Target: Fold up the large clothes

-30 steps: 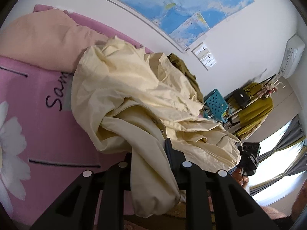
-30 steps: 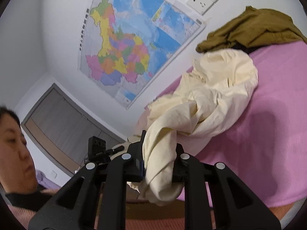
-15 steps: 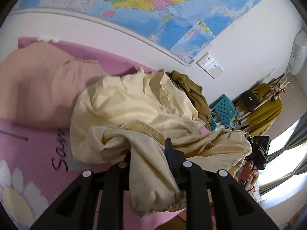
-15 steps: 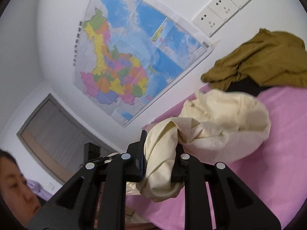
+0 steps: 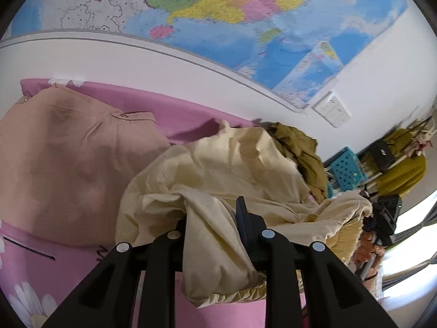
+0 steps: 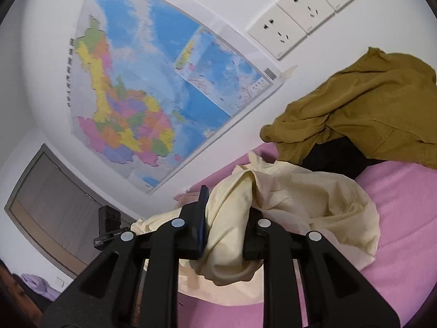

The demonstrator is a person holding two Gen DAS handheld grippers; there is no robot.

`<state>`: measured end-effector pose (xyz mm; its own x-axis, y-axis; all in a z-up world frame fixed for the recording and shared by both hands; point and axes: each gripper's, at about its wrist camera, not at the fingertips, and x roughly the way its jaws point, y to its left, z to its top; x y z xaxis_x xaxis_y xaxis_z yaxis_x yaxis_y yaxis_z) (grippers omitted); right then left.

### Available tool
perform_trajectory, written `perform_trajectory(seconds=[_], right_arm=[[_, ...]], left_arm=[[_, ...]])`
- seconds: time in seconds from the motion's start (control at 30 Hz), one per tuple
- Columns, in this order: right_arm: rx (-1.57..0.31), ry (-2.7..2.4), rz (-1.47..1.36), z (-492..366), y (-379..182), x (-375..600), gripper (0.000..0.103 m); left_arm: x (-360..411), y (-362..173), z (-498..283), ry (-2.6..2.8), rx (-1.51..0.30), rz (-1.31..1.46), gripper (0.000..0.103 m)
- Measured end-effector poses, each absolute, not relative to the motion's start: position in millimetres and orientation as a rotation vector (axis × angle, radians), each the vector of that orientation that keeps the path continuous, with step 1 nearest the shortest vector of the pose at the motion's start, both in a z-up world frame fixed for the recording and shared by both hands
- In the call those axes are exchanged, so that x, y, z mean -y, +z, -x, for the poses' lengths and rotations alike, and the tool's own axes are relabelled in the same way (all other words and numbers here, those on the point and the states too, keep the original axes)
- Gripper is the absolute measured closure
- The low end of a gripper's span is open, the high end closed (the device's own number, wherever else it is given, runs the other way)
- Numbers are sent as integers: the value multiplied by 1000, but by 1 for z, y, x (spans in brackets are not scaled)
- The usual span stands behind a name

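The left gripper (image 5: 215, 227) is pinching a thick bunch of the cream garment (image 5: 218, 169) — its fingers (image 5: 241, 218) are standing only narrowly apart, with soft, crumpled cotton-like cloth filling the gap and spilling out below in a gathered, elastic-looking hem. In the left wrist view the garment is lying in a loose, wrinkled heap on the pink bed sheet (image 5: 191, 114), its bulk stretching from the gripper toward 2 o'clock, where the far end is reaching the right gripper (image 5: 382, 218).

The right gripper (image 6: 226, 229) is clamping another wad of the same cream garment (image 6: 300, 207) — its fingers (image 6: 202, 218) are likewise nearly closed on a twisted roll of fabric. From there the cloth is billowing toward 2 o'clock over the smooth pink bed sheet (image 6: 409, 218) in a rounded, puffed fold.

At 10 o'clock of the heap in the left wrist view, a dusty-pink garment (image 5: 68, 164) is lying flat and smoothed. At 1 o'clock, an olive-green garment (image 6: 368, 109) is sitting crumpled against the white wall, partly over something black. A glossy, colourful map (image 6: 150, 95) is hanging on the wall, with white sockets (image 6: 300, 13) beside it.
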<state>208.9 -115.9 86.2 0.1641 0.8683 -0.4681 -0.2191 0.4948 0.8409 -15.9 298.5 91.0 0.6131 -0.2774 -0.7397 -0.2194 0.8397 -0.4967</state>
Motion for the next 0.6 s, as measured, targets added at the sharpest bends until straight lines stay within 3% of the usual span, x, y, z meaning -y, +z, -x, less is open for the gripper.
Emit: perform_trajectory(seconds=[0.6], right_arm=[[-1279,719,-680,-283,9,81,84]], left_arm=[[-332,51,-78,92,-1057,615,80]])
